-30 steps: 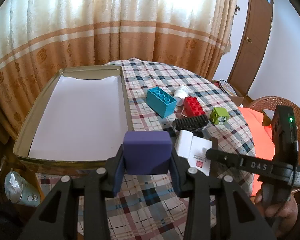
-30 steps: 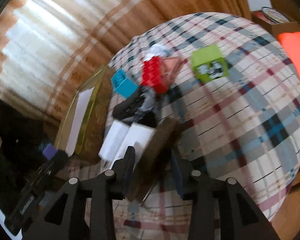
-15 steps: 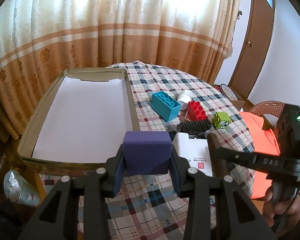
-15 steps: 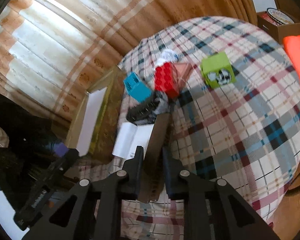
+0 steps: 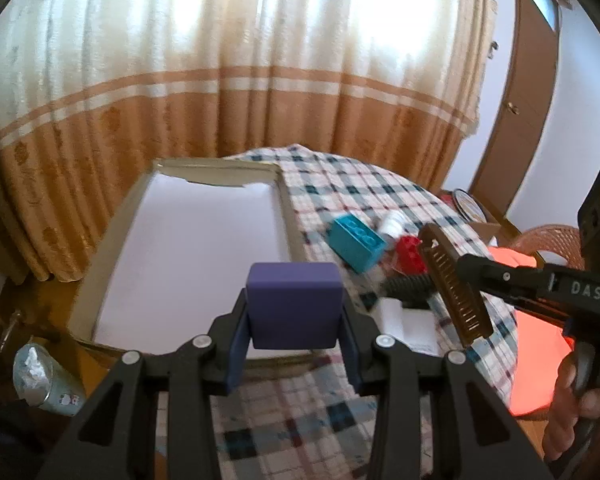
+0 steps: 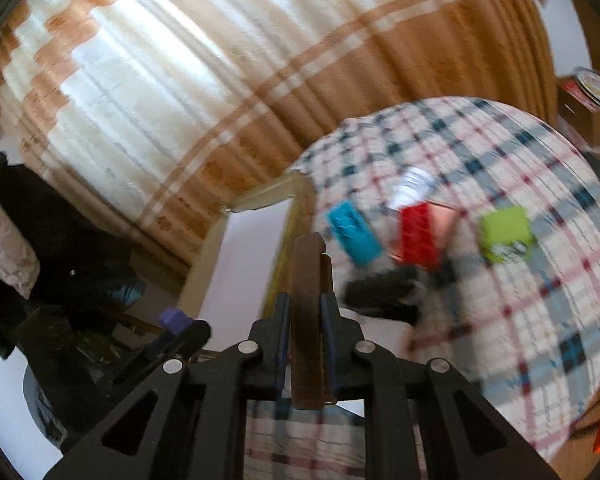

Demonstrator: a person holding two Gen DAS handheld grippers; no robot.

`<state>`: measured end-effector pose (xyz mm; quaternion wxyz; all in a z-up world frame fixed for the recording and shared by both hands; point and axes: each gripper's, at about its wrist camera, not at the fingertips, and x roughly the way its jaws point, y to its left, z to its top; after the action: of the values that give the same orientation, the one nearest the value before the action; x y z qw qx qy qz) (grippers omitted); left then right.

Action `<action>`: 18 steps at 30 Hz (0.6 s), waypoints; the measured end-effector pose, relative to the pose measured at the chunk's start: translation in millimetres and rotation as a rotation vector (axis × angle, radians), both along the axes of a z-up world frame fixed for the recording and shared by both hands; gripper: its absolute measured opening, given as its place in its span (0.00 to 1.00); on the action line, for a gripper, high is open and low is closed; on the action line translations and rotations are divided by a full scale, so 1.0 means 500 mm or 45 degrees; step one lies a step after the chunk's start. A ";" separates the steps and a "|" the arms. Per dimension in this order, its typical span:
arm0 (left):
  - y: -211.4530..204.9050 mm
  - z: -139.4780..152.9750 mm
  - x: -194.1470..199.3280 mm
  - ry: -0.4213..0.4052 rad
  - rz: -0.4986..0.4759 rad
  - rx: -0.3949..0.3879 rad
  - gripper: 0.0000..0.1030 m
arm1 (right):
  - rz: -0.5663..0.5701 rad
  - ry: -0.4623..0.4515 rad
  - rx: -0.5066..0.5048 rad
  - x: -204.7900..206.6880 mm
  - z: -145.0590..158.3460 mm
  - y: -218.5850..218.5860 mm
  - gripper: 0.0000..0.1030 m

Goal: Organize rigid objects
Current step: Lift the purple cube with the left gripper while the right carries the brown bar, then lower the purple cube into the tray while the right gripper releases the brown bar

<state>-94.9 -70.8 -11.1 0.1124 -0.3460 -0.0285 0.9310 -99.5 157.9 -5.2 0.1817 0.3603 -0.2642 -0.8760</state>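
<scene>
My left gripper (image 5: pixel 294 334) is shut on a purple block (image 5: pixel 293 308) and holds it above the near edge of a shallow cardboard tray (image 5: pixel 100 272) lined white. My right gripper (image 6: pixel 306 316) is shut on a brown comb (image 6: pixel 308 312), lifted above the table; the comb also shows in the left wrist view (image 5: pixel 454 284). On the checked tablecloth (image 6: pixel 540 320) lie a blue brick (image 6: pixel 352 234), a red brick (image 6: pixel 418 234), a green cube (image 6: pixel 506 234), a black comb (image 6: pixel 380 296) and a white bottle (image 6: pixel 412 184).
A white box (image 5: pixel 410 322) lies on the cloth near the tray's corner. An orange cushion (image 5: pixel 536 344) sits on a wicker chair at the right. A foil cup (image 5: pixel 44 380) stands low left. Curtains hang behind the table.
My right gripper lifted the brown comb off the table and swung it left toward the tray. My left gripper rose and tilted up, still holding the purple block.
</scene>
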 end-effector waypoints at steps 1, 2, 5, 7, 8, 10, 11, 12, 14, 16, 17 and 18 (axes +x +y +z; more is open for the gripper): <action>-0.009 0.003 -0.004 0.006 0.017 -0.001 0.38 | 0.015 0.010 -0.001 -0.005 0.008 -0.011 0.17; -0.017 0.007 -0.008 0.011 0.036 -0.004 0.38 | 0.037 0.023 -0.004 -0.015 0.016 -0.029 0.17; -0.043 0.016 -0.020 0.026 0.097 -0.024 0.38 | 0.086 0.039 -0.010 -0.036 0.028 -0.073 0.17; -0.061 0.018 -0.029 0.031 0.143 -0.052 0.38 | 0.111 0.035 -0.014 -0.055 0.026 -0.106 0.17; -0.067 0.016 -0.034 0.031 0.157 -0.060 0.38 | 0.118 0.030 -0.016 -0.061 0.022 -0.118 0.17; -0.082 0.012 -0.045 0.027 0.184 -0.071 0.38 | 0.134 0.026 -0.013 -0.078 0.016 -0.148 0.17; -0.085 0.010 -0.050 0.022 0.191 -0.077 0.38 | 0.141 0.024 -0.010 -0.084 0.013 -0.159 0.17; -0.091 0.004 -0.056 0.012 0.205 -0.089 0.38 | 0.151 0.018 -0.007 -0.093 0.008 -0.174 0.17; -0.099 -0.008 -0.067 -0.017 0.224 -0.101 0.38 | 0.158 0.006 0.006 -0.101 -0.004 -0.194 0.17; -0.106 -0.020 -0.077 -0.051 0.235 -0.109 0.38 | 0.159 -0.012 0.024 -0.112 -0.018 -0.212 0.17; -0.108 -0.026 -0.079 -0.062 0.239 -0.116 0.38 | 0.160 -0.021 0.022 -0.115 -0.025 -0.215 0.17; -0.111 -0.031 -0.080 -0.067 0.241 -0.123 0.38 | 0.162 -0.031 0.020 -0.120 -0.032 -0.221 0.17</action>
<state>-134.7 -126.1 -26.5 0.0064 -0.3712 -0.0189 0.9283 -159.3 47.3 -21.3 0.2309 0.3885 -0.2362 -0.8602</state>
